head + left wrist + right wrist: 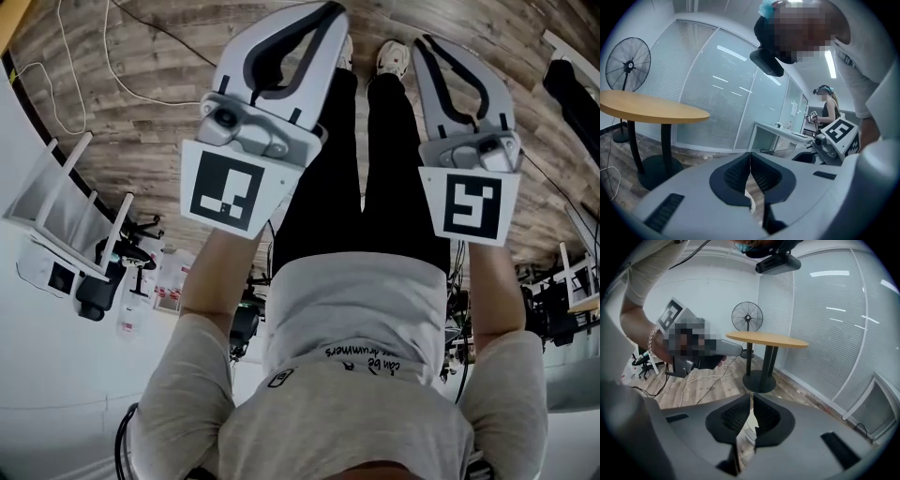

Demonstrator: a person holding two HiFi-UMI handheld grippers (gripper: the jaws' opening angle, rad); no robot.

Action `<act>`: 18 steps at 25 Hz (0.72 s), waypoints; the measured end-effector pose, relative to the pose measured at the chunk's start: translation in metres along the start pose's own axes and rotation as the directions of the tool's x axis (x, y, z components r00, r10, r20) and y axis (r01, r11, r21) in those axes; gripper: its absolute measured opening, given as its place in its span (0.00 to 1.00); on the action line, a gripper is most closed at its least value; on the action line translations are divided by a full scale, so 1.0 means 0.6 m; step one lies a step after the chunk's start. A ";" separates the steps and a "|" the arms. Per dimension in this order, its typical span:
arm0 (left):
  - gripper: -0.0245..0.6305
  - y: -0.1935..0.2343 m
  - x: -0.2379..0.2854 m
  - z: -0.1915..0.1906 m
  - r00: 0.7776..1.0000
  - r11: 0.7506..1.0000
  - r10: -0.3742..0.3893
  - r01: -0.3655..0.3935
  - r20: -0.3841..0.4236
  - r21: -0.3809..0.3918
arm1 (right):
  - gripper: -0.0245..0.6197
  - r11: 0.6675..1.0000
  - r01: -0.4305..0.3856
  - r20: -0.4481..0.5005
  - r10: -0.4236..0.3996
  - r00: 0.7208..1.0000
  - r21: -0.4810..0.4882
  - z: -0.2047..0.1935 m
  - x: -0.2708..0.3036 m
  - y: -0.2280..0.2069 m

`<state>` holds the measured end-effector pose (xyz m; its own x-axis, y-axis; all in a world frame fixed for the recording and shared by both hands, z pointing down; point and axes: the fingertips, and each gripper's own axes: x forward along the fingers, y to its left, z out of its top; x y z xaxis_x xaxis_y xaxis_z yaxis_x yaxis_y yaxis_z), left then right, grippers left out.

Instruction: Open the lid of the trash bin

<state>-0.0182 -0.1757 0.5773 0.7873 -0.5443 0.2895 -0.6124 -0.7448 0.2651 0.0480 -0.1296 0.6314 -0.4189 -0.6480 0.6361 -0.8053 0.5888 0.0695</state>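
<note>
Over grey-brown wood-plank floor (141, 84), holds the white left gripper (750, 153) with its dark ribbed jaws pressed together on nothing, and the white right gripper (752, 395) barely parted, a thin slit, also empty. Shows no trash bin in any view. Probably calls for a grip on the front rim of a light, stiff lid, once found.

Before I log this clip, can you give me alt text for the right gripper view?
The right gripper fills the foreground, jaws a sliver apart with nothing between them. Beyond stand a round wooden table on a black pedestal, a standing fan and a glass wall; the left gripper is held at left. No trash bin shows.
</note>
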 end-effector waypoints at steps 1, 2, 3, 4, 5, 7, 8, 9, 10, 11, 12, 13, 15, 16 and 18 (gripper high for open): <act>0.07 0.003 0.002 -0.007 1.000 1.000 0.001 -0.001 -0.005 -0.002 | 0.09 1.000 0.000 -0.008 0.000 1.000 -0.015 -0.010 0.008 0.002; 0.07 0.005 0.005 -0.014 1.000 1.000 0.002 -0.002 -0.008 -0.005 | 0.09 1.000 0.000 -0.019 -0.001 1.000 -0.026 -0.022 0.017 0.004; 0.07 0.007 0.008 -0.021 1.000 1.000 0.003 -0.003 -0.010 -0.006 | 0.09 0.999 0.000 -0.030 -0.001 1.000 -0.036 -0.035 0.026 0.005; 0.07 0.009 0.011 -0.027 1.000 1.000 0.004 -0.004 -0.012 -0.007 | 0.09 0.999 -0.001 -0.041 -0.001 0.999 -0.048 -0.047 0.035 0.006; 0.07 0.011 0.014 -0.033 1.000 1.000 0.006 -0.006 -0.015 -0.006 | 0.09 0.998 -0.002 -0.050 -0.001 0.999 -0.062 -0.059 0.044 0.007; 0.07 0.015 0.019 -0.045 1.000 1.000 0.011 -0.011 -0.017 -0.003 | 0.09 0.995 -0.005 -0.058 0.000 0.998 -0.096 -0.077 0.062 0.009; 0.07 0.017 0.021 -0.050 1.000 1.000 0.014 -0.014 -0.016 0.000 | 0.09 0.994 -0.005 -0.059 -0.001 0.998 -0.110 -0.085 0.070 0.009; 0.07 0.018 0.024 -0.055 1.000 1.000 0.016 -0.016 -0.014 0.004 | 0.09 0.993 -0.004 -0.059 -0.003 0.998 -0.119 -0.092 0.078 0.008; 0.07 0.019 0.026 -0.060 1.000 1.000 0.018 -0.018 -0.013 0.008 | 0.09 0.992 -0.002 -0.060 -0.005 0.998 -0.125 -0.099 0.085 0.008; 0.07 0.020 0.028 -0.065 1.000 1.000 0.018 -0.018 -0.014 0.011 | 0.09 0.992 -0.001 -0.064 -0.007 0.998 -0.126 -0.108 0.093 0.007; 0.07 0.020 0.030 -0.071 1.000 1.000 0.018 -0.018 -0.017 0.013 | 0.09 0.992 -0.001 -0.073 -0.008 0.997 -0.127 -0.120 0.101 0.007; 0.07 0.021 0.033 -0.077 1.000 1.000 0.018 -0.017 -0.021 0.014 | 0.09 0.992 -0.003 -0.085 -0.008 0.996 -0.128 -0.133 0.110 0.007; 0.07 0.020 0.037 -0.088 0.999 1.000 0.018 -0.017 -0.030 0.018 | 0.09 0.990 -0.011 -0.109 -0.005 0.994 -0.144 -0.158 0.129 0.009; 0.07 0.020 0.039 -0.092 0.999 1.000 0.019 -0.019 -0.032 0.021 | 0.09 0.988 -0.014 -0.119 -0.004 0.993 -0.157 -0.168 0.137 0.010; 0.07 0.019 0.043 -0.098 0.999 0.999 0.026 -0.025 -0.033 0.020 | 0.09 0.983 -0.018 -0.135 -0.007 0.991 -0.184 -0.187 0.153 0.010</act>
<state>-0.0091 -0.1757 0.6421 0.7685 -0.5504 0.3262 -0.6304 -0.7386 0.2390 0.0520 -0.1313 0.7763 -0.3533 -0.5810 0.7332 -0.7068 0.6792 0.1977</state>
